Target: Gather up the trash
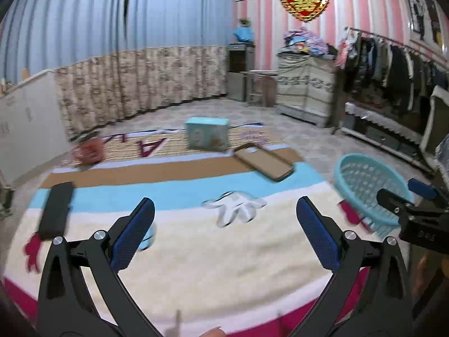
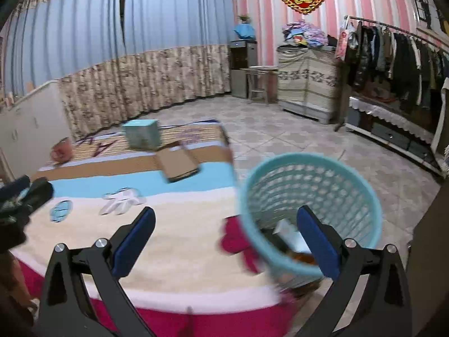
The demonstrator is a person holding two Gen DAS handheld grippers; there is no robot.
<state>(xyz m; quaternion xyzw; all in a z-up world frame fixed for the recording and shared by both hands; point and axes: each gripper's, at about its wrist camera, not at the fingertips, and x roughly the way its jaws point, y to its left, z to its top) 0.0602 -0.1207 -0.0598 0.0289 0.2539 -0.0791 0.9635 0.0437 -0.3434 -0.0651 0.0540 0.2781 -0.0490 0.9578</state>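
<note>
A teal mesh basket [image 2: 331,185] stands tilted at the bed's right edge, with white paper [image 2: 289,231] and a brown scrap inside. My right gripper [image 2: 226,209] hangs open beside its near rim, holding nothing. My left gripper [image 1: 226,200] is open and empty above the striped blanket [image 1: 196,255]. On the blanket lie a black flat box [image 1: 56,210], a brown cardboard tray [image 1: 263,163], a teal carton [image 1: 207,136] and a blurred red cup [image 1: 88,150]. In the left wrist view the basket [image 1: 364,182] is at the right, with the right gripper [image 1: 407,196] next to it.
A tiled floor [image 2: 280,129] lies past the bed. A clothes rack [image 2: 393,50] and a low shelf line the right wall. A covered cabinet [image 2: 308,84] and a small table stand at the back. Curtains [image 1: 140,84] and a white cabinet [image 1: 28,118] are on the left.
</note>
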